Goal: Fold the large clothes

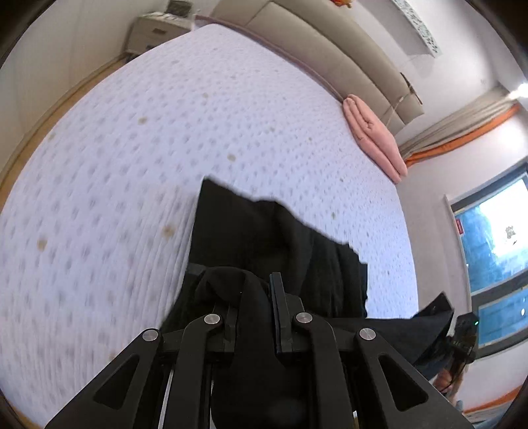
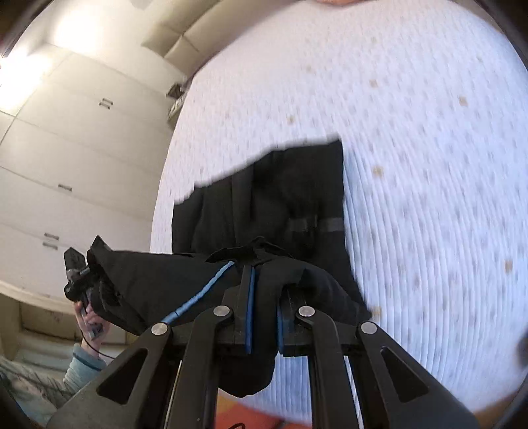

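A large black garment [image 1: 270, 237] hangs from both grippers over a white dotted mattress [image 1: 165, 132]. My left gripper [image 1: 254, 297] is shut on a bunched edge of the black cloth, which spills over its fingers. In the right wrist view the same black garment [image 2: 280, 198] drapes down onto the mattress [image 2: 429, 165]; it has a thin blue stripe [image 2: 198, 297] along one seam. My right gripper [image 2: 264, 287] is shut on a fold of it. The other gripper [image 2: 79, 277], held by a hand, grips the far corner of the cloth at the left.
A folded pink cloth [image 1: 373, 138] lies at the mattress's far right edge, near a beige headboard [image 1: 330, 56]. A bedside cabinet [image 1: 155, 29] stands at the back. White wardrobe doors [image 2: 66, 148] run along the left. A window [image 1: 495, 257] is at the right.
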### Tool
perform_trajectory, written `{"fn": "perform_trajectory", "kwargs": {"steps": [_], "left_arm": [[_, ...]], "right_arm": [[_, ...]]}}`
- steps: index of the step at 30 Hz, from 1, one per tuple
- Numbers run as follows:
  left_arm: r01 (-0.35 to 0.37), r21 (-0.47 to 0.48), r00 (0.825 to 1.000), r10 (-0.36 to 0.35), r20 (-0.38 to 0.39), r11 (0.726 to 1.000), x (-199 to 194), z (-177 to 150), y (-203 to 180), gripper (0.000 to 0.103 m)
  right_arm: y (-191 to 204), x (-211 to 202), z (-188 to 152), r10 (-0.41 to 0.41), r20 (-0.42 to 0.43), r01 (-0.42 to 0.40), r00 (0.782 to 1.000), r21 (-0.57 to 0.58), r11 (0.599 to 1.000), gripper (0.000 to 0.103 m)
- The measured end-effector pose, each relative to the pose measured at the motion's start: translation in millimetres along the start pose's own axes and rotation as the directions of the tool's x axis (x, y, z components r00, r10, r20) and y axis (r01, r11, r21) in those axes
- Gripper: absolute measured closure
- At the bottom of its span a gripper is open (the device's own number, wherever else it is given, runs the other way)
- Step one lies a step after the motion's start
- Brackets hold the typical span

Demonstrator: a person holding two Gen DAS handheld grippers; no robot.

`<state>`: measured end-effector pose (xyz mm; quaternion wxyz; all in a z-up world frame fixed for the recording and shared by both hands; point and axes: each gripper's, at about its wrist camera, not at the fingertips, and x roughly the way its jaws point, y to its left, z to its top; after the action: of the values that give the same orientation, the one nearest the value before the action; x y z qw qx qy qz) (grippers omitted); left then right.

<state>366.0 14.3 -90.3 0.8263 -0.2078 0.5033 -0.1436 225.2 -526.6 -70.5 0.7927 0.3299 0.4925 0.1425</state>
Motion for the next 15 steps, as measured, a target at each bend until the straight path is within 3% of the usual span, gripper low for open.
{"fn": "perform_trajectory", "kwargs": {"steps": [4, 8, 11, 15], "left_arm": [[0.007, -0.041, 1.0, -0.008, -0.019, 0.999, 48.0, 44.1, 15.5, 0.08], [-0.016, -0.155, 0.993, -0.003, -0.121, 0.988, 128.0, 60.1, 53.9, 0.075], [-0.006, -0.206, 0.98, -0.036, -0.196, 0.979, 178.7, 56.0, 76.9, 0.071], [0.036, -0.195, 0.97, -0.082, -0.23, 0.98, 187.8, 61.3, 84.0, 0.069]], "right_arm": [[4.9, 31.0, 50.6, -0.069, 0.033, 0.068, 0.997, 0.028, 0.997, 0.085], [-14.2, 98.5, 82.5, -0.13, -0.003, 0.129, 0.991, 0.134, 0.983, 0.081], [-45.9, 142.6, 89.5, -0.148, -0.073, 0.162, 0.986, 0.245, 0.956, 0.08], [-74.1, 170.5, 83.4, -0.116, -0.104, 0.146, 0.988, 0.354, 0.924, 0.08]]}}
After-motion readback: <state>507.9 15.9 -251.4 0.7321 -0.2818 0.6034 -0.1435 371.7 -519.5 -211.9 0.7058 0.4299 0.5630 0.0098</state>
